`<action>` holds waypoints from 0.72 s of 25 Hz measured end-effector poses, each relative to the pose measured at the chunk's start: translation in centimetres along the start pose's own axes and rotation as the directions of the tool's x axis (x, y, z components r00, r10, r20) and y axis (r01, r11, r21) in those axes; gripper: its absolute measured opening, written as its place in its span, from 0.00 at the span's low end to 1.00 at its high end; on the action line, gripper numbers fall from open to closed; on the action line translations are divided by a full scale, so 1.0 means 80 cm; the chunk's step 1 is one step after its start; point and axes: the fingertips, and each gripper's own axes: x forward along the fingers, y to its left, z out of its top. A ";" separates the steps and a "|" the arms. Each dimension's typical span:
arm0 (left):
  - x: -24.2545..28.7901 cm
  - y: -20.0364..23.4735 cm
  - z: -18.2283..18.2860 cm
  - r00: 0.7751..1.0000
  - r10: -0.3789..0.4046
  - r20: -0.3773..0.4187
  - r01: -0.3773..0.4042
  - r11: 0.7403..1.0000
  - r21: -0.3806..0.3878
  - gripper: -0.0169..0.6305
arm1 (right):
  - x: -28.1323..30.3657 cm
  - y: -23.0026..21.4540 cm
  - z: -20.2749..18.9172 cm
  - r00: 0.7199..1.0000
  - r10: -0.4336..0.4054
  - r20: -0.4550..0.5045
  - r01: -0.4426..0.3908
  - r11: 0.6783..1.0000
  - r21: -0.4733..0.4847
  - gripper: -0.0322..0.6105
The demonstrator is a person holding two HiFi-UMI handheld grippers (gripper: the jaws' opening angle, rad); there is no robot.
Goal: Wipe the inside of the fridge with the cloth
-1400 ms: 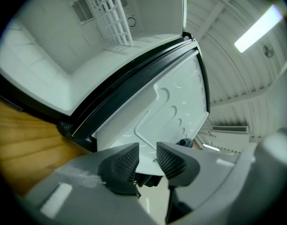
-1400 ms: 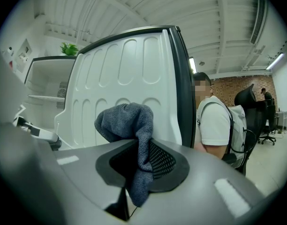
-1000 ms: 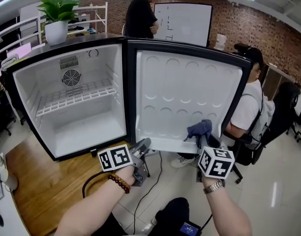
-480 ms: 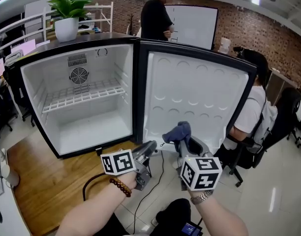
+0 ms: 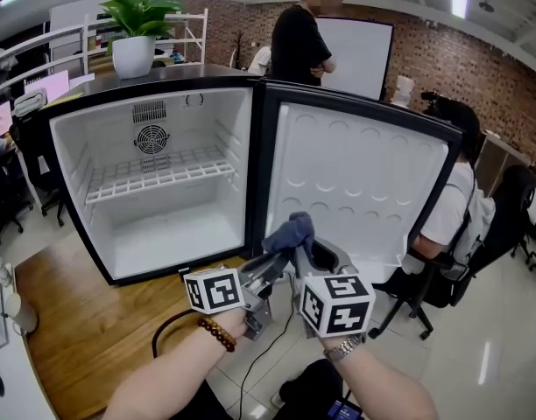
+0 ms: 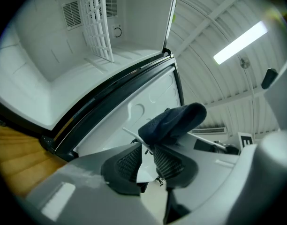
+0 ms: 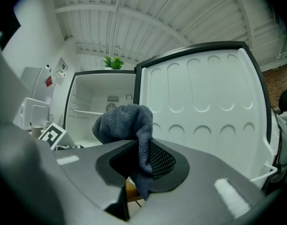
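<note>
Right now the black mini fridge (image 5: 68, 173) stands wide open on a wooden floor (image 5: 67, 322), its white cavity bare except for 1 wire shelf (image 5: 154, 175) about halfway up and a round fan grille (image 5: 151, 139) on the back wall. Its door (image 5: 364, 182) is swung fully to the right, showing a white inner face moulded with rows of shallow arches. A person in black (image 5: 301, 46) stands behind the fridge near a whiteboard (image 5: 366, 55), and another person (image 5: 447, 208) sits just past the door's outer edge. A potted plant (image 5: 138, 24) sits on top of the fridge. Both tools are raised in front of the door's lower hinge-side corner, close together. The right tool (image 7: 142, 158) is clamped on a dark blue cloth (image 5: 292, 232), which bunches up above its jaws and hangs a little way below them; the cloth sits in front of the door's inner face, outside the cavity, and contact with the door cannot be made out. The left tool (image 6: 147, 150) has its jaws narrowly apart, having just been opening, with nothing pressed between the pads; the cloth lies just beyond its tips.
</note>
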 end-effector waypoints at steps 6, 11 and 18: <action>-0.001 0.000 0.010 1.000 0.005 -0.011 -0.005 1.000 0.027 0.14 | 0.015 0.015 0.002 1.000 0.008 -0.005 -0.008 1.000 0.006 0.14; -0.001 0.003 0.010 1.000 0.016 -0.014 -0.016 0.999 0.032 0.12 | 0.009 -0.003 -0.005 1.000 -0.029 -0.001 0.029 1.000 -0.002 0.14; 0.002 0.004 0.016 1.000 0.019 0.007 -0.019 0.999 0.031 0.11 | -0.017 -0.052 -0.003 0.994 -0.105 0.026 0.106 0.994 -0.014 0.14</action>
